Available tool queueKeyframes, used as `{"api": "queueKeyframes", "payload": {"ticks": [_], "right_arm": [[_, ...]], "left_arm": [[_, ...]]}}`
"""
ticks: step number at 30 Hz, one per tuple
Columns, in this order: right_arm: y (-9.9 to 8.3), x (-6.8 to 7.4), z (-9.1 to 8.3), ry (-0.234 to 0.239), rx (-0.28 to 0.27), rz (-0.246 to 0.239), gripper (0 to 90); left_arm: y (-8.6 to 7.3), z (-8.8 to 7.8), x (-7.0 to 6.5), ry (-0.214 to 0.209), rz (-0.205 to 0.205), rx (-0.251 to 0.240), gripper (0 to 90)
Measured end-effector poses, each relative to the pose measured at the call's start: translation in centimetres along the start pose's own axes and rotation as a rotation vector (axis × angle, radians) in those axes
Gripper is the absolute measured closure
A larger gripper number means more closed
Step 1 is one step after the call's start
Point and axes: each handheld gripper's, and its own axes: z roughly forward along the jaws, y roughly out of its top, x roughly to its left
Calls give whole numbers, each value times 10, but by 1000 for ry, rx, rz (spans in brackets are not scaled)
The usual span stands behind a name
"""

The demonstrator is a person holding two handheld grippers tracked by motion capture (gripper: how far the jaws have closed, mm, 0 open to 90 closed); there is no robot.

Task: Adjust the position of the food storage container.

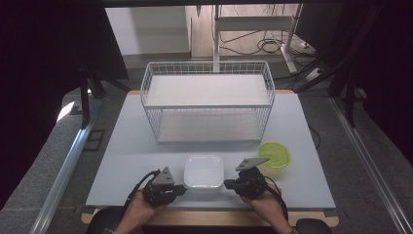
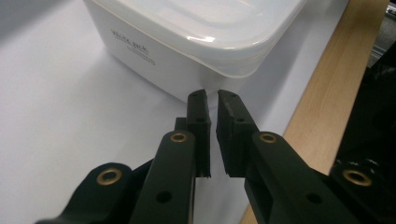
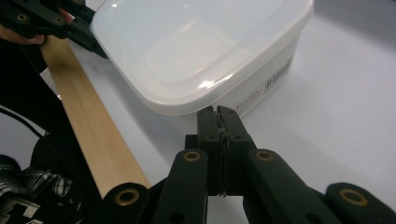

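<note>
A white square plastic container [image 1: 203, 171] with a translucent lid stands near the table's front edge, between my two grippers. My left gripper [image 1: 181, 189] lies just left of it. In the left gripper view its jaws [image 2: 212, 95] are shut with nothing between them, tips close to the container's [image 2: 196, 37] corner. My right gripper [image 1: 227, 184] sits just right of the container. Its jaws [image 3: 217, 111] are shut and empty, pointing at the container's [image 3: 201, 46] near side. Whether either gripper touches the container I cannot tell. The left gripper [image 3: 60, 21] also appears beyond the container in the right gripper view.
A round green lid [image 1: 274, 154] lies to the right, behind my right gripper. A white wire rack [image 1: 207, 100] with two shelves stands at the back of the pale table [image 1: 126, 156]. A wooden strip [image 2: 327, 93] runs along the table's front edge.
</note>
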Motion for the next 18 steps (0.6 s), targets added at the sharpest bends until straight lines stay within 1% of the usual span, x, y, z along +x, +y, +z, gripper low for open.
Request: {"api": "queueKeyframes", "payload": {"ticks": [5, 6, 8, 10, 12, 13, 14, 18], "right_arm": [[1, -8, 0, -13, -6, 14, 890], [1, -9, 0, -14, -6, 14, 889], [1, -9, -1, -13, -4, 12, 890], [1, -9, -3, -26, -6, -3, 883], [1, -10, -6, -39, -14, -10, 860], [1, -12, -9, -55, -25, -20, 817], [1, -12, -9, -55, -25, -20, 817], [1, -14, -13, -69, -39, -39, 725]], "left_arm": [[6, 5, 5, -1, -2, 3, 829], [6, 6, 6, -2, -8, -1, 827], [6, 2, 7, 11, -7, -4, 820], [5, -2, 7, 27, -7, -10, 802], [4, -6, 8, 39, -12, -23, 757], [3, -8, 9, 46, -14, -25, 689], [2, -9, 10, 54, -17, -24, 689], [-3, -12, 11, 75, -22, -13, 569]]}}
